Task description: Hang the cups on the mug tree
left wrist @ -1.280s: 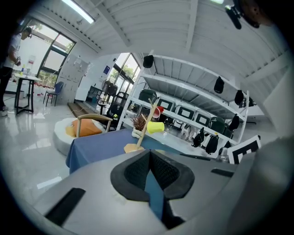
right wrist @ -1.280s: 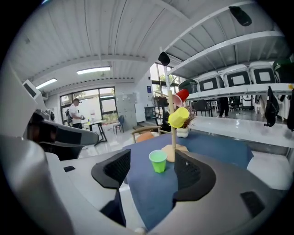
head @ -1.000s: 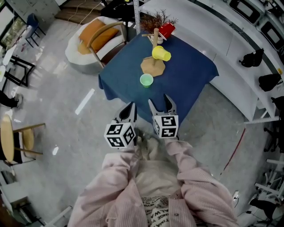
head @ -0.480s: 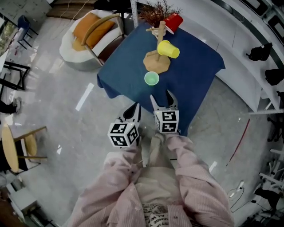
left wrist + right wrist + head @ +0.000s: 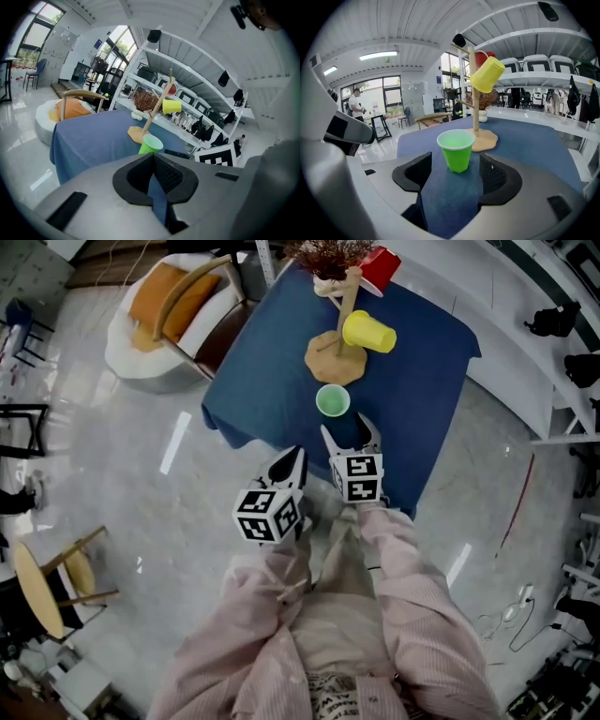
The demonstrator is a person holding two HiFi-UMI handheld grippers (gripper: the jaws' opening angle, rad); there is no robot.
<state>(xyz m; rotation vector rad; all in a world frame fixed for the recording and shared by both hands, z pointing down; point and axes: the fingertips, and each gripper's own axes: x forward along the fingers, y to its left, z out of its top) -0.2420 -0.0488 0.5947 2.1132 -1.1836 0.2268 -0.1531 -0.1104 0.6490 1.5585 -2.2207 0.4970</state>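
Observation:
A green cup point(image 5: 332, 401) point(image 5: 457, 150) stands upright on the blue-clothed table point(image 5: 412, 399), in front of the wooden mug tree point(image 5: 335, 354) point(image 5: 475, 105). A yellow cup point(image 5: 368, 331) point(image 5: 487, 74) hangs on one peg and a red cup point(image 5: 380, 268) on a far peg. My right gripper point(image 5: 349, 431) point(image 5: 456, 177) is over the table's near edge, its jaws opening; the green cup stands just beyond the tips, untouched. My left gripper point(image 5: 291, 463) point(image 5: 152, 157) is shut and empty, short of the table edge, and sees the green cup point(image 5: 150, 144) ahead.
A dried plant in a vase point(image 5: 328, 254) stands behind the mug tree. A wooden chair with an orange cushion point(image 5: 173, 296) is left of the table, white shelving point(image 5: 525, 362) to its right. A small round table point(image 5: 33, 587) stands at the far left.
Both grippers have come closer to the table. The right one now reaches over the near edge, close to the green cup, with its jaws slightly wider.

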